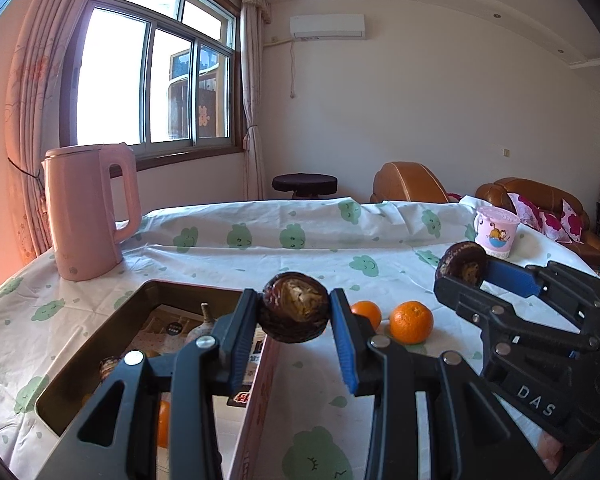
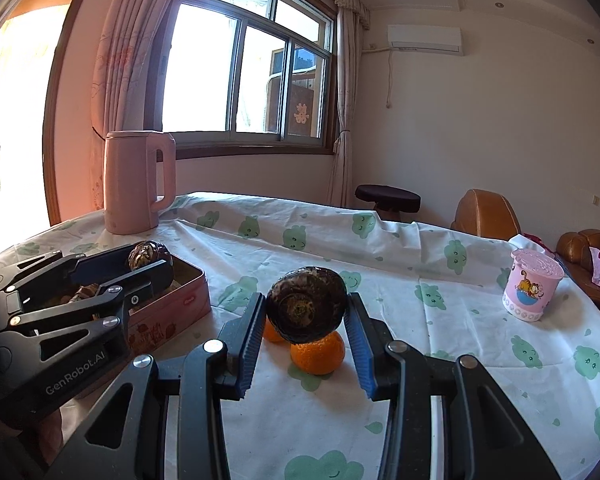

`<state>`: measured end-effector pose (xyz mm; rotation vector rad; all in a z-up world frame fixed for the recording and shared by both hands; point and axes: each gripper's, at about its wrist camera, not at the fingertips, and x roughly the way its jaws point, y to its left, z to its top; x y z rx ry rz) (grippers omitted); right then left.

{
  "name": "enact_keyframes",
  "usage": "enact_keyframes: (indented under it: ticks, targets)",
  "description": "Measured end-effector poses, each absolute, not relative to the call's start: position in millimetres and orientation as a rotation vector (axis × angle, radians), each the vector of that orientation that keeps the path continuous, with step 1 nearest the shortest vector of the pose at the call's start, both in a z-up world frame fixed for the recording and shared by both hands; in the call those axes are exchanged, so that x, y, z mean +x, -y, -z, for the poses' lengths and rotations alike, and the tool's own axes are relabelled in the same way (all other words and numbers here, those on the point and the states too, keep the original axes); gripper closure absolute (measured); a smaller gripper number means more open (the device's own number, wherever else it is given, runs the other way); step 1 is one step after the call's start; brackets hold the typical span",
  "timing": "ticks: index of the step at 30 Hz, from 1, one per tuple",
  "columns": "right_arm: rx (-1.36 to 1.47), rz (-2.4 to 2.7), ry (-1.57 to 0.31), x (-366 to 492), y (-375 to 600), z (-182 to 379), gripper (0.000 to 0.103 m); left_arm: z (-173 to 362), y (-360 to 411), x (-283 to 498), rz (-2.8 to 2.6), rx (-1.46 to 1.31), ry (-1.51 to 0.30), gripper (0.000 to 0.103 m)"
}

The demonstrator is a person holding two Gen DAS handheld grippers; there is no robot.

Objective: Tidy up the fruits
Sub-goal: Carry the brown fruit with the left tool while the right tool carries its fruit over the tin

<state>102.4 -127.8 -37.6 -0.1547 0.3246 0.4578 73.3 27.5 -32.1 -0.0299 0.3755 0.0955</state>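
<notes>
My left gripper (image 1: 294, 310) is shut on a dark brown fruit (image 1: 294, 308) and holds it above the right rim of the pink tin box (image 1: 100, 332); it also shows in the right wrist view (image 2: 148, 258). My right gripper (image 2: 306, 312) is shut on another dark brown fruit (image 2: 306, 304), held above the tablecloth over two oranges (image 2: 318, 352); it also shows in the left wrist view (image 1: 462, 266). The oranges (image 1: 411, 322) lie on the cloth right of the box. The box holds several fruits, among them an orange (image 1: 162, 424).
A pink kettle (image 1: 88, 212) stands at the table's far left corner. A pink cartoon cup (image 2: 530, 290) stands at the far right. The table wears a white cloth with green prints (image 2: 420, 360). A stool and brown sofas are beyond it.
</notes>
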Motion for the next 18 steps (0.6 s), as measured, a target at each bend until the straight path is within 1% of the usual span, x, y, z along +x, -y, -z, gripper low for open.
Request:
enact_keyframes:
  ticks: [18]
  targets:
    - [-0.220,-0.591,-0.334,95,53,35,0.060,31,-93,69,-0.201,-0.100,-0.435,0.065]
